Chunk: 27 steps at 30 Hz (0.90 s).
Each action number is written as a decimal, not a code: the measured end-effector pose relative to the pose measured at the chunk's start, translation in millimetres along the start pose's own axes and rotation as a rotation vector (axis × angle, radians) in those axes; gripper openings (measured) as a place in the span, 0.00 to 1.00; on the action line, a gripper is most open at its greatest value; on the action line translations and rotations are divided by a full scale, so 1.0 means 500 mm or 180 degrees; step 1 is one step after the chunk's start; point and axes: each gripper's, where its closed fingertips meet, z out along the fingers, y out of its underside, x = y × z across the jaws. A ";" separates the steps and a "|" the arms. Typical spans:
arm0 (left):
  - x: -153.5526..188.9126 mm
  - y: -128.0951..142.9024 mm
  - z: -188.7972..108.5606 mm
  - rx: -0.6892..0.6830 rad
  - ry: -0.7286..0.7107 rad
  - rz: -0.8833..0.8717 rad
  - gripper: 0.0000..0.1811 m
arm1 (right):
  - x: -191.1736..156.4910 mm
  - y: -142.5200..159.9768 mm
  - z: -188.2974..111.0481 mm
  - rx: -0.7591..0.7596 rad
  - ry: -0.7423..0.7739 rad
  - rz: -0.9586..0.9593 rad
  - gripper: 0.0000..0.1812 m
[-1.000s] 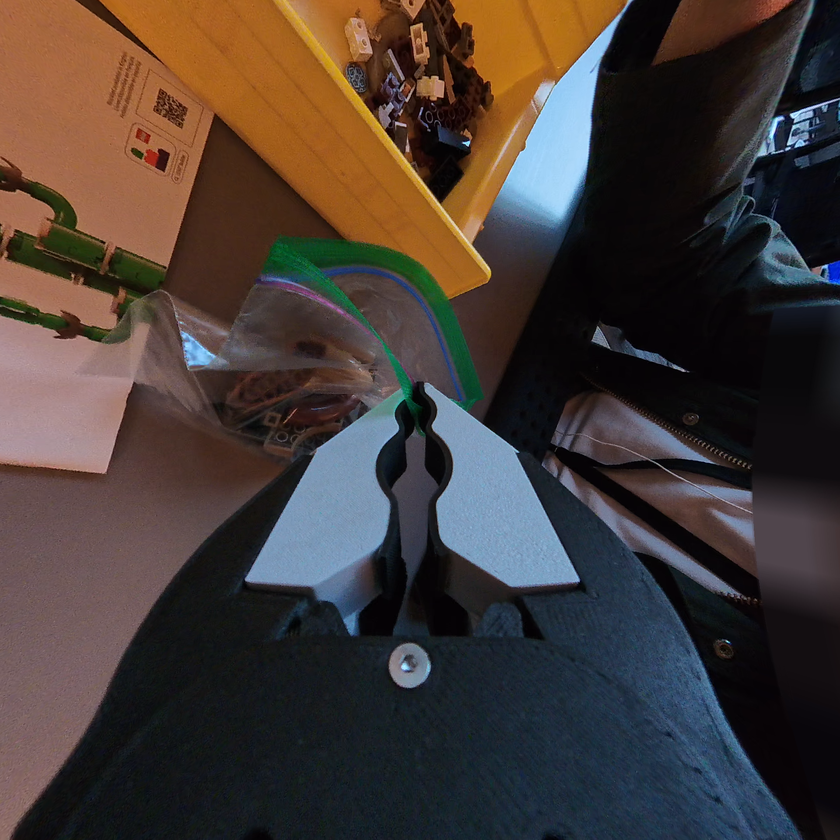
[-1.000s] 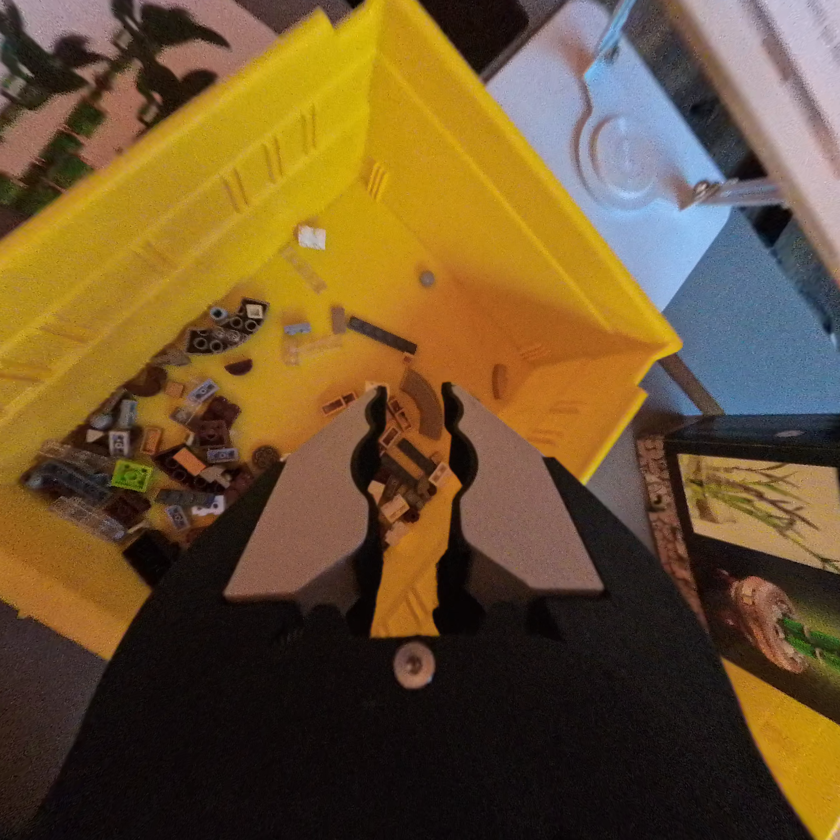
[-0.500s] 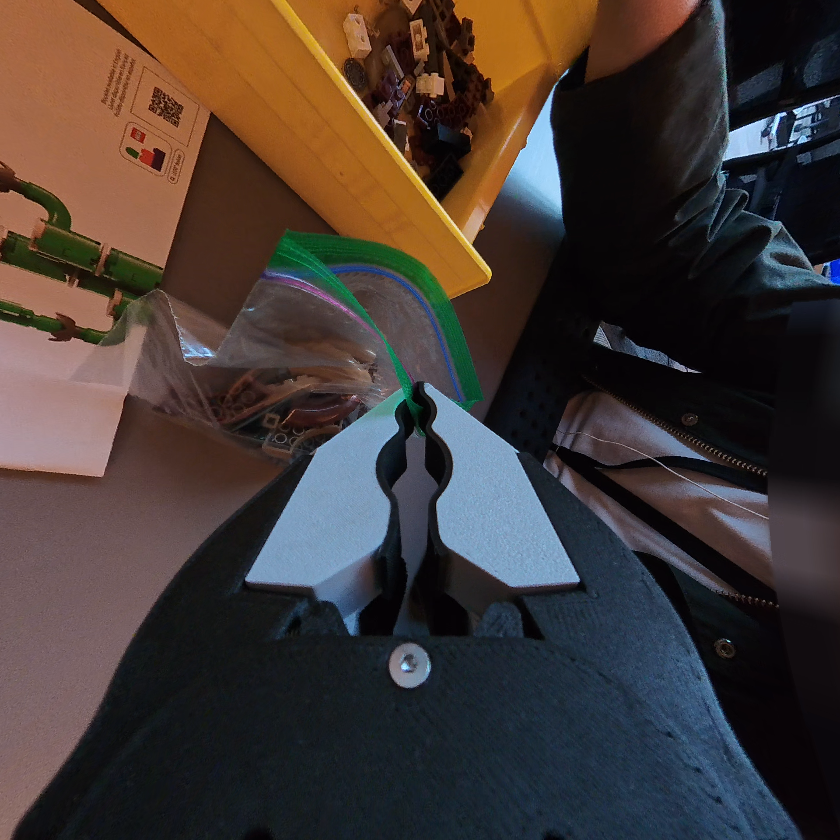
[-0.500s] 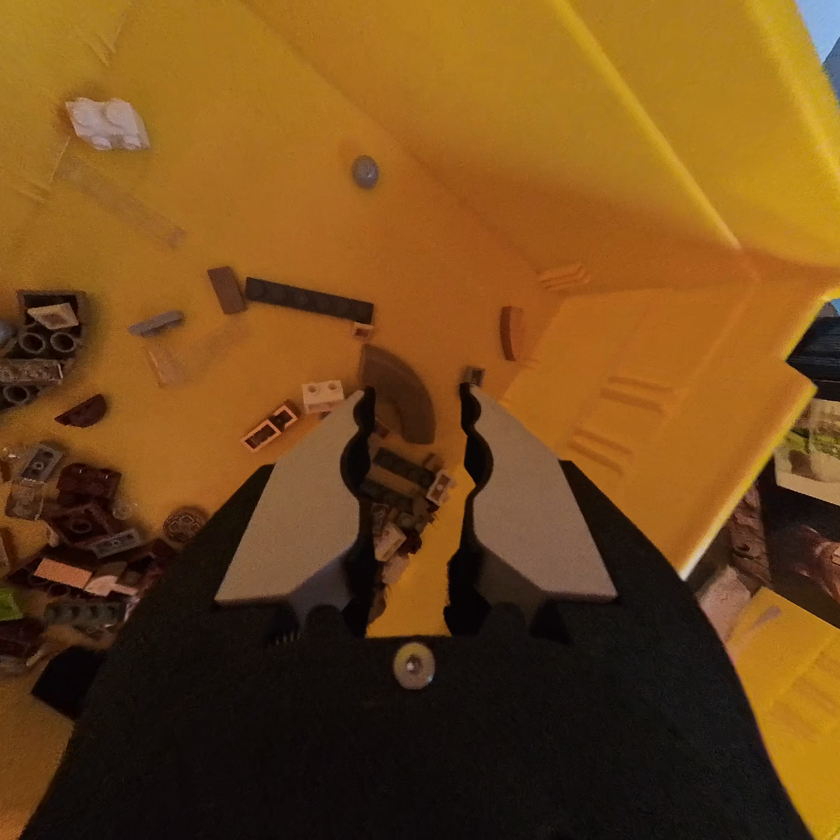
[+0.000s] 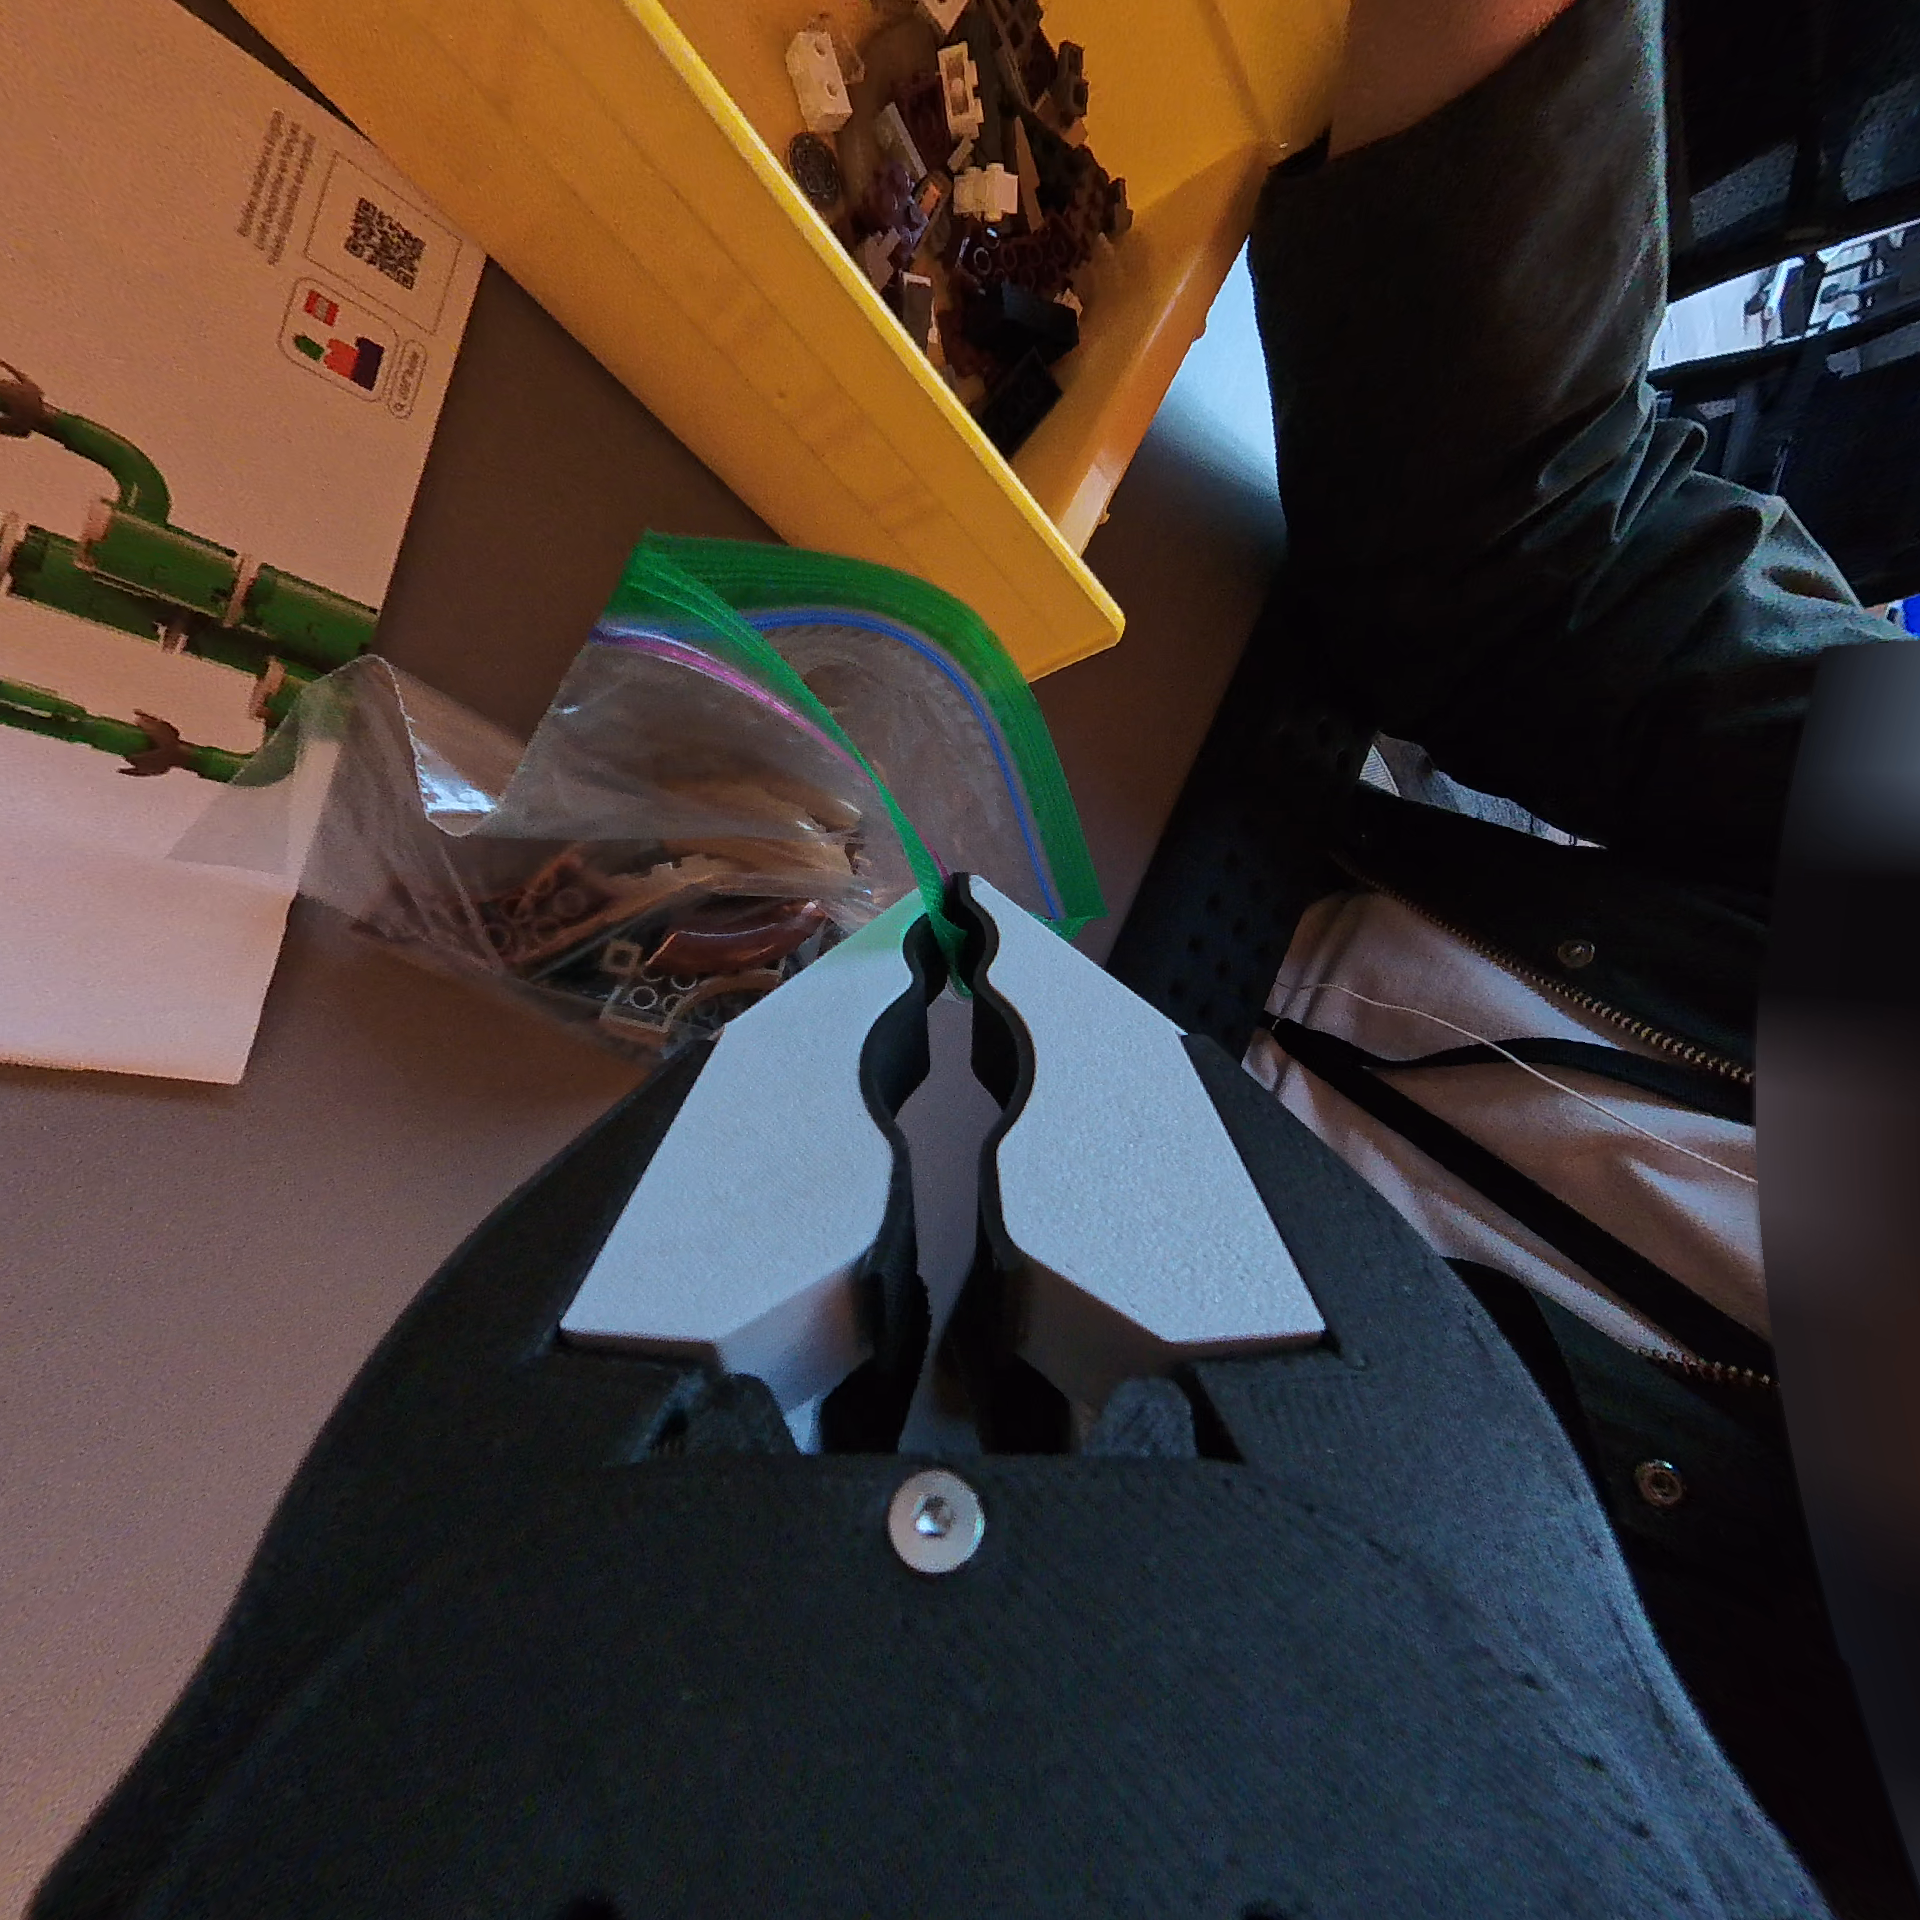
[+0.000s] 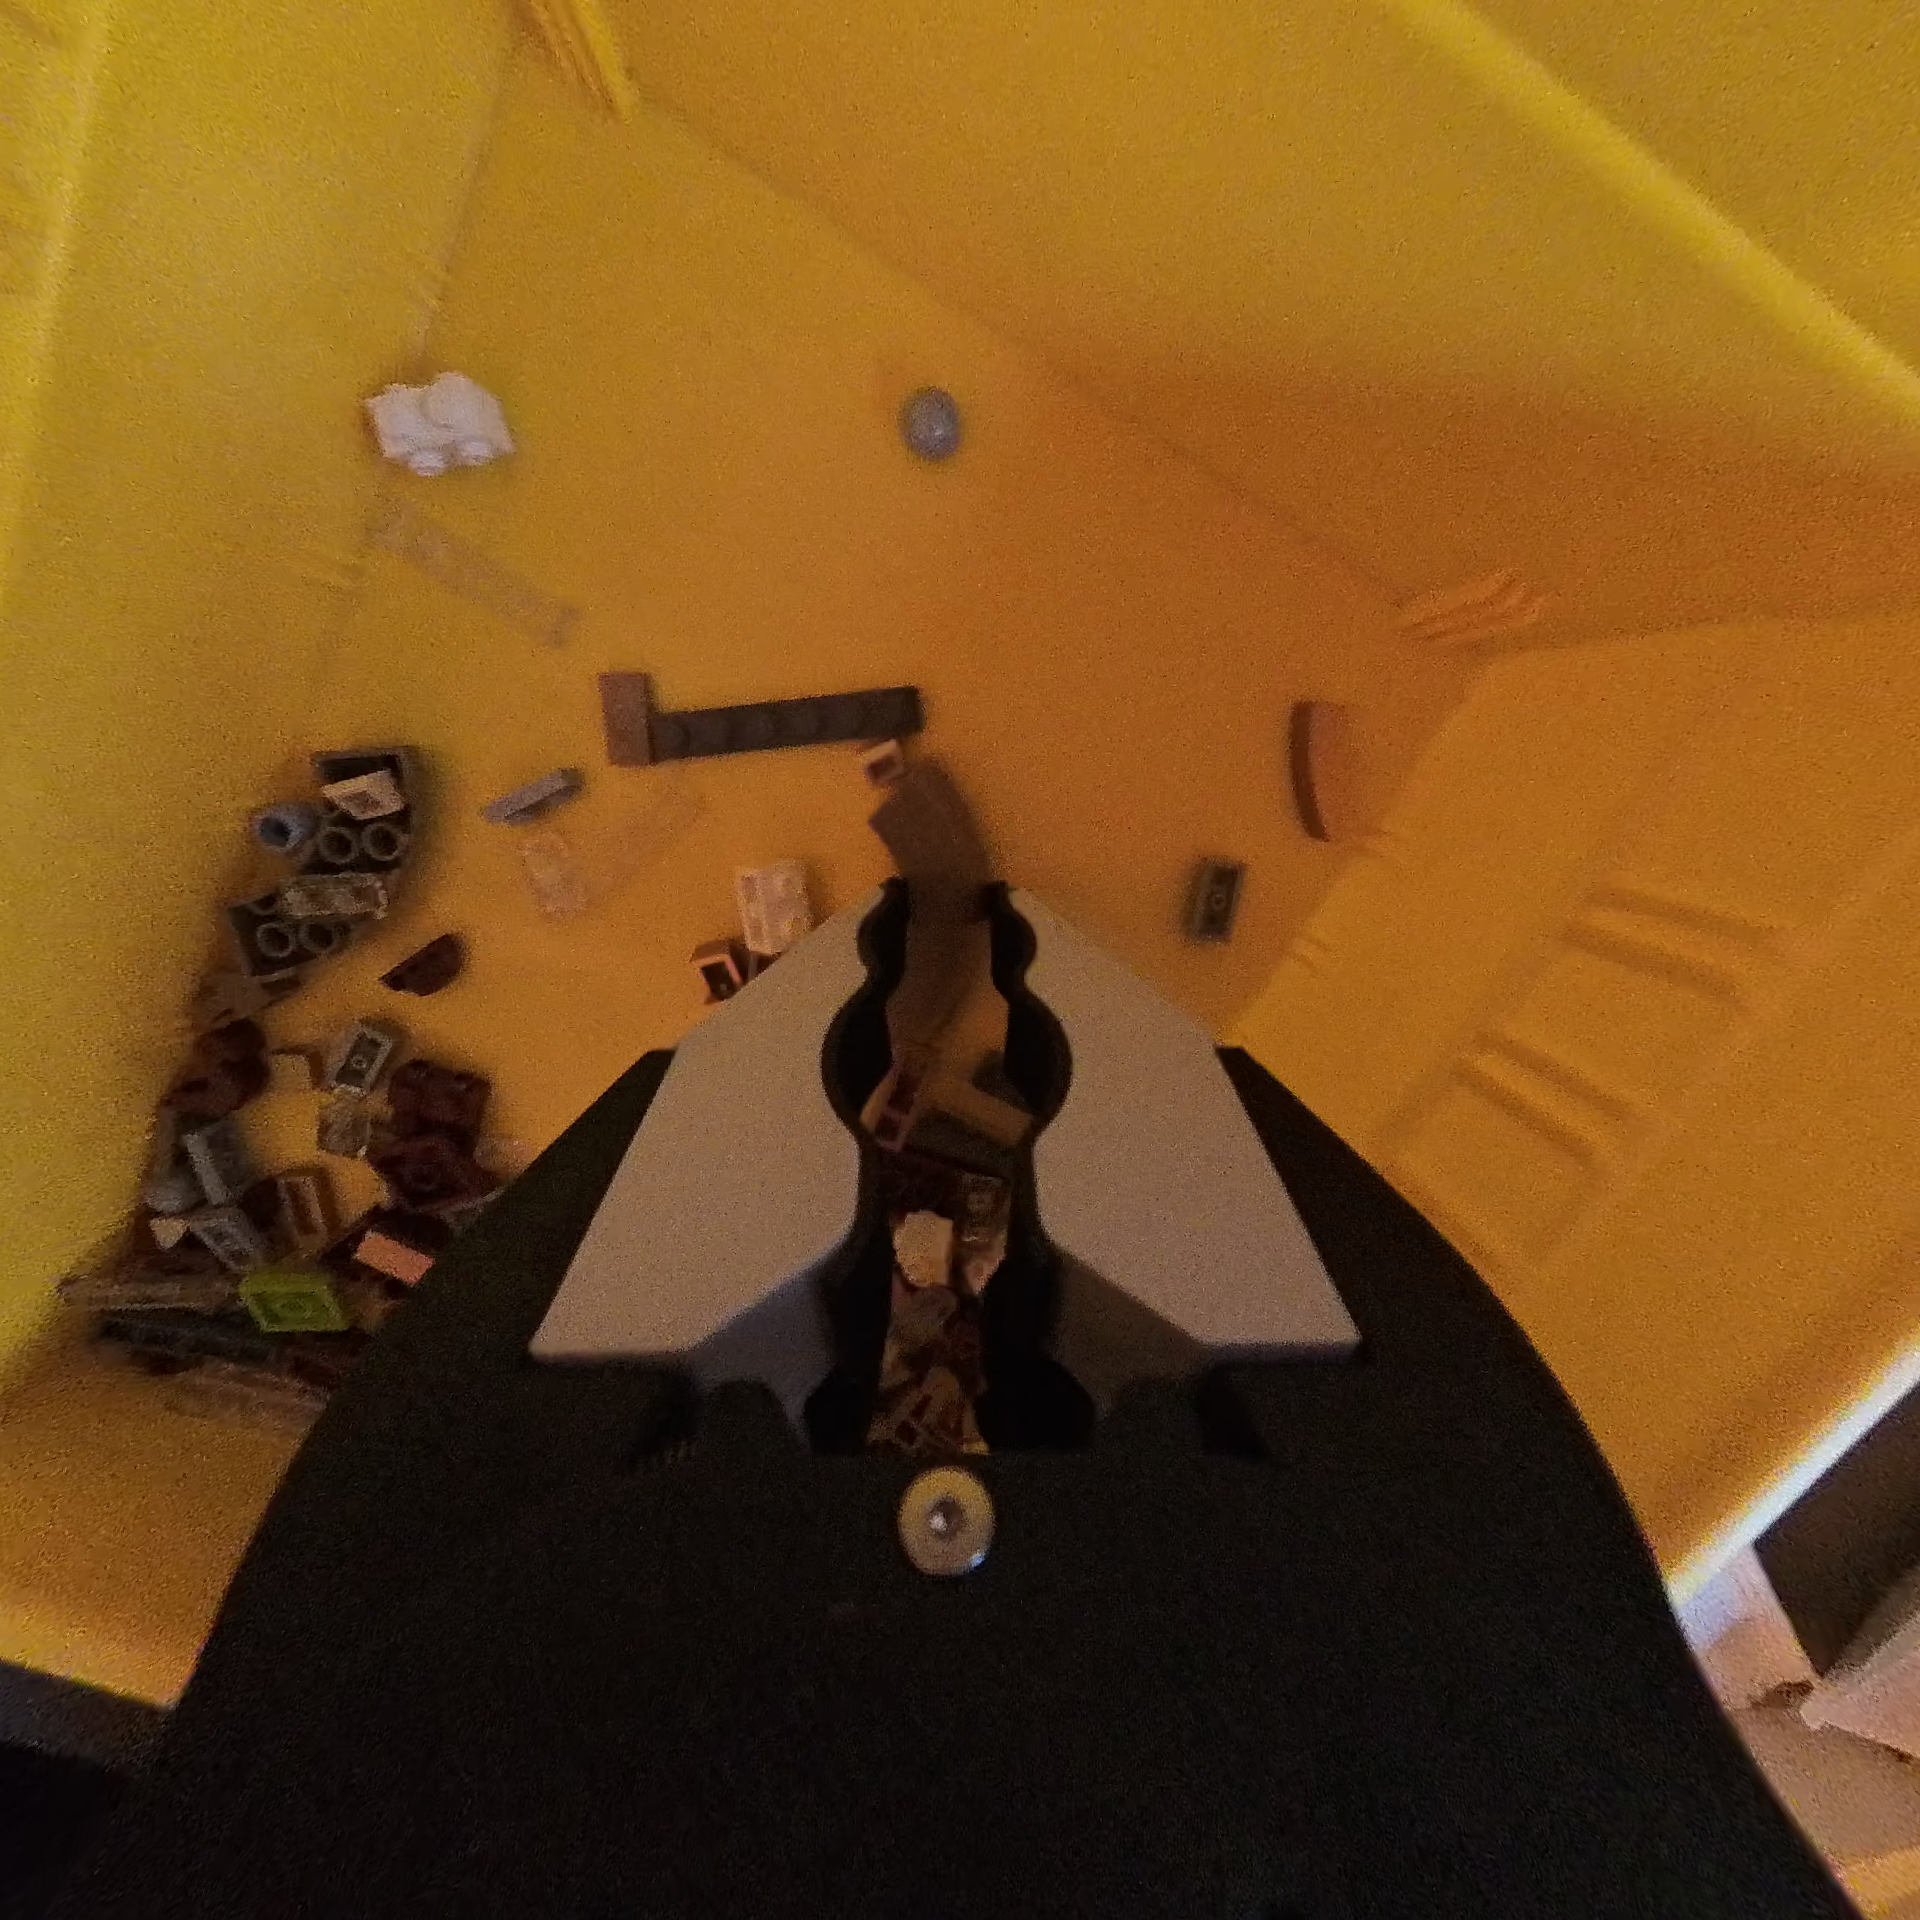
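Grey table (image 5: 156, 1247) | left gripper (image 5: 958, 914) jaws pinch bag (image 5: 665, 810); right gripper (image 6: 940, 899) jaws narrowly parted around brown piece (image 6: 935, 852)

Looks like a hobby desk: grey tabletop (image 5: 156, 1247), yellow bin (image 5: 831, 395) of toy bricks (image 5: 966, 187), and an instruction booklet (image 5: 156, 520) just beside the bin.
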 end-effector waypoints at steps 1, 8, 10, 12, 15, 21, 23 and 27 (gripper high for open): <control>0.000 0.000 0.000 -0.0001 0.0001 -0.0001 0.00 | -0.011 -0.001 -0.004 0.0022 -0.0087 -0.0012 0.08; -0.002 0.000 -0.002 0.0008 0.0012 -0.0012 0.00 | -0.144 -0.051 -0.224 0.0976 -0.0865 -0.0221 0.08; -0.004 -0.001 -0.002 0.0009 0.0016 -0.0020 0.00 | -0.267 -0.050 -0.307 0.1268 -0.1575 -0.0574 0.08; -0.004 -0.001 -0.002 0.0012 0.0015 -0.0027 0.00 | -0.377 -0.027 -0.342 0.1272 -0.2094 -0.0939 0.08; -0.005 -0.001 -0.004 0.0027 0.0004 -0.0032 0.00 | -0.472 0.007 -0.307 0.0878 -0.2354 -0.1197 0.08; -0.009 -0.001 -0.011 0.0058 -0.0017 -0.0060 0.00 | -0.489 -0.004 -0.226 0.0641 -0.2206 -0.0857 0.08; -0.009 -0.002 -0.014 0.0078 -0.0006 -0.0063 0.00 | -0.486 -0.011 -0.224 0.0696 -0.2183 -0.0853 0.10; -0.009 -0.001 -0.016 0.0078 -0.0009 -0.0058 0.00 | -0.456 -0.002 -0.254 0.0691 -0.2061 -0.1177 0.17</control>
